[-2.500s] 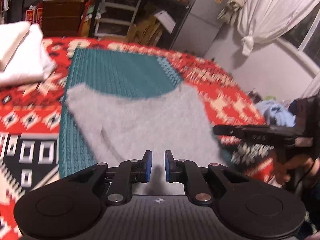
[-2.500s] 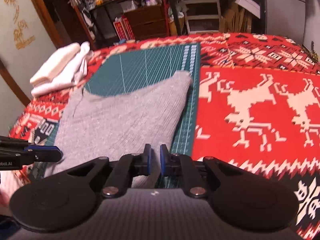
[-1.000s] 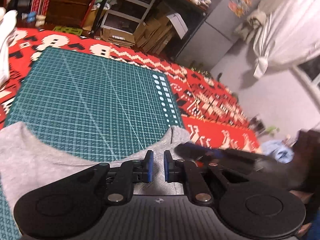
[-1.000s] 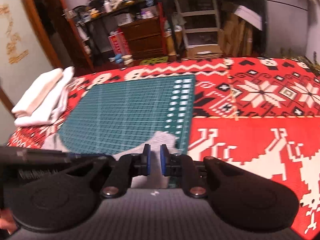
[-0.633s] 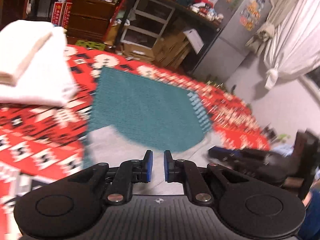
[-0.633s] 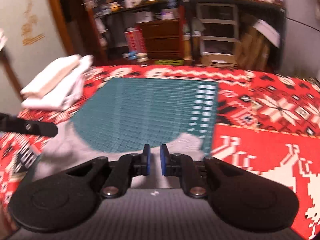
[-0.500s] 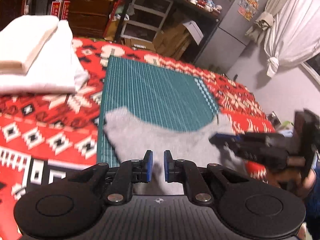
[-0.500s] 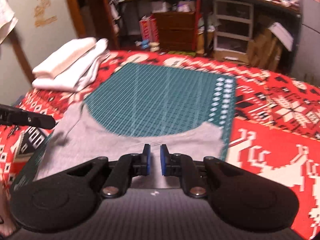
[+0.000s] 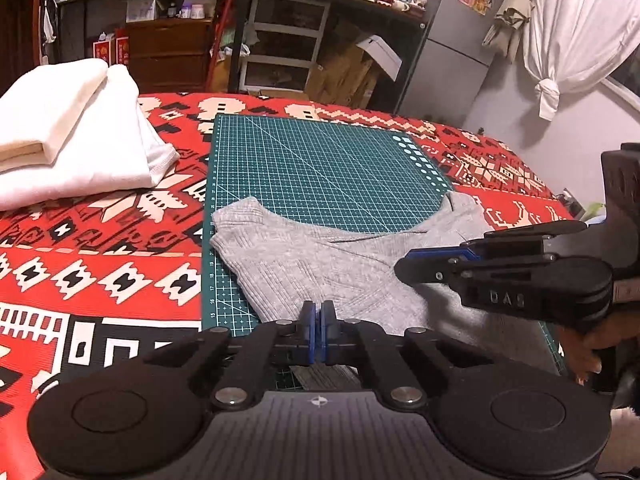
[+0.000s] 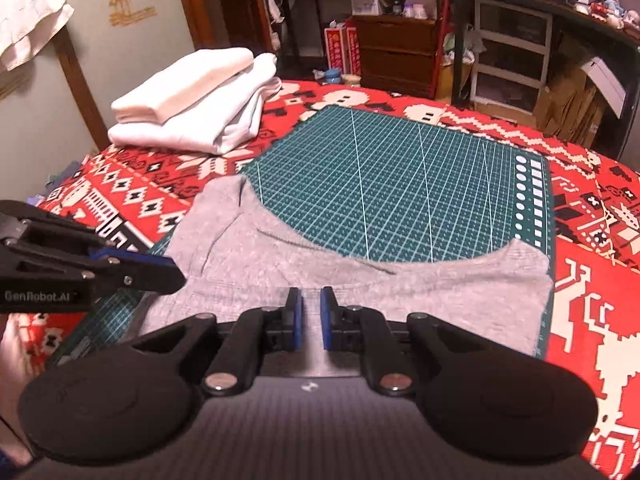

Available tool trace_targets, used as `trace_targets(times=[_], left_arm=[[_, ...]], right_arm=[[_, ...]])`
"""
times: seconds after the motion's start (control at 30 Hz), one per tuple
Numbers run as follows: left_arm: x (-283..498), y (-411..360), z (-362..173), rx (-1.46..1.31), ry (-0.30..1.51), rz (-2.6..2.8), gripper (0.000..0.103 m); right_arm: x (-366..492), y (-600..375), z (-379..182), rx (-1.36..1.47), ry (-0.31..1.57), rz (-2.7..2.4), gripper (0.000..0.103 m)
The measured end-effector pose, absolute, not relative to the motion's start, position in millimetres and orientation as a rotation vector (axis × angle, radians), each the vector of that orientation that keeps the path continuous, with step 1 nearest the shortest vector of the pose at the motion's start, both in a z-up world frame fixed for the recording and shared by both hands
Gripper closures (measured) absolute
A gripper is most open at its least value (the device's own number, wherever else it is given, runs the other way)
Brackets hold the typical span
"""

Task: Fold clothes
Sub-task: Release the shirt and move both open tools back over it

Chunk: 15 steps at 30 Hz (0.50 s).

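A: How do the jaws stand?

B: The left gripper [image 9: 319, 330] is pressed together at lower centre; whether cloth is pinched there cannot be told. The right gripper [image 10: 311, 317] shows a narrow gap with nothing seen gripped.

A: And the garment?

B: The grey top [image 10: 360, 292] lies across the near part of the green mat [image 10: 400, 184], just beyond both tips. The mat sits on a red blanket [image 9: 92, 248], with folded white towels [image 9: 68, 136] at upper left.
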<state>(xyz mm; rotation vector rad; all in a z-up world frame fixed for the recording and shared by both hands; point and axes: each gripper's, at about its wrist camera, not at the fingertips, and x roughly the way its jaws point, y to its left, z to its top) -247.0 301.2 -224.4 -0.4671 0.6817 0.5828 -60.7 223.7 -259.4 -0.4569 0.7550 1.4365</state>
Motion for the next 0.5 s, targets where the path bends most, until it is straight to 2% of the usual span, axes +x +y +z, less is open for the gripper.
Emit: trace_targets(times=[0.23,0.5], left_arm=[[-252.5,300.3,-219.6,-0.456,0.655,0.606,0.101],[-255.6,305.0,-228.5,-0.507,0.662,0.615,0.1]], right_arm=[[-81.7,212.6,-239.9,-0.408,0.726,1.529,0.092],[-99.8,228.8,-259.0,-0.441,0.752,1.529,0.092]])
